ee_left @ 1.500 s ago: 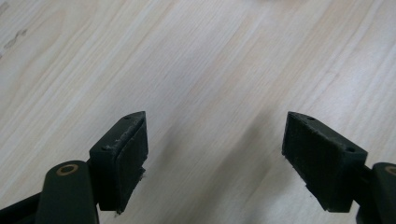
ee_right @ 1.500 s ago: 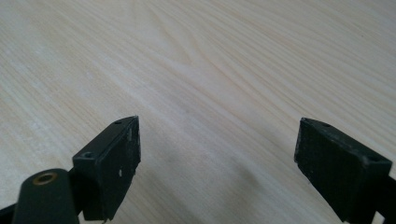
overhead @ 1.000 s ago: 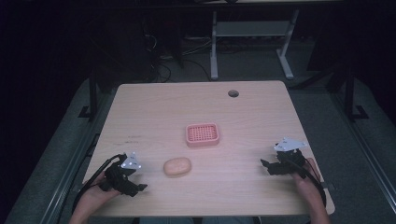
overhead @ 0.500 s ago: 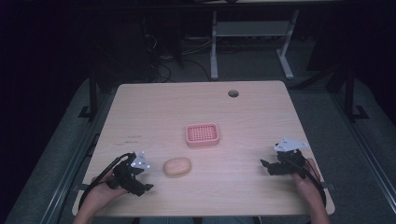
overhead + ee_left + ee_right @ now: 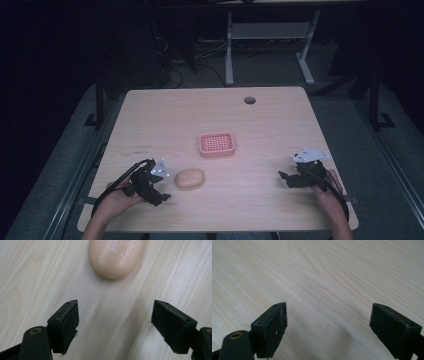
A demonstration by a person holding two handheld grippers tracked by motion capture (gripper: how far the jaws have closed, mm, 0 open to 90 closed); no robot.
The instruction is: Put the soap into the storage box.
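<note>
A peach-coloured oval soap bar [image 5: 190, 178] lies on the wooden table [image 5: 260, 125], in front of a pink ridged soap dish [image 5: 216, 144]. My left gripper [image 5: 161, 192] is just left of the bar, open and aimed at it. In the left gripper view the bar [image 5: 115, 257] lies a short way ahead of my gripper [image 5: 120, 320], whose jaws stand wide apart with bare wood between them. My right gripper [image 5: 283, 179] rests near the table's right front, open. Its own view has my right gripper [image 5: 329, 327] over bare wood.
A round cable hole [image 5: 249, 100] sits near the table's far edge. Metal rails run along both sides of the table, and a white desk frame [image 5: 270, 35] stands on the floor beyond it.
My left gripper has moved right, closing in on the soap bar. The right gripper, the bar and the dish have stayed put.
</note>
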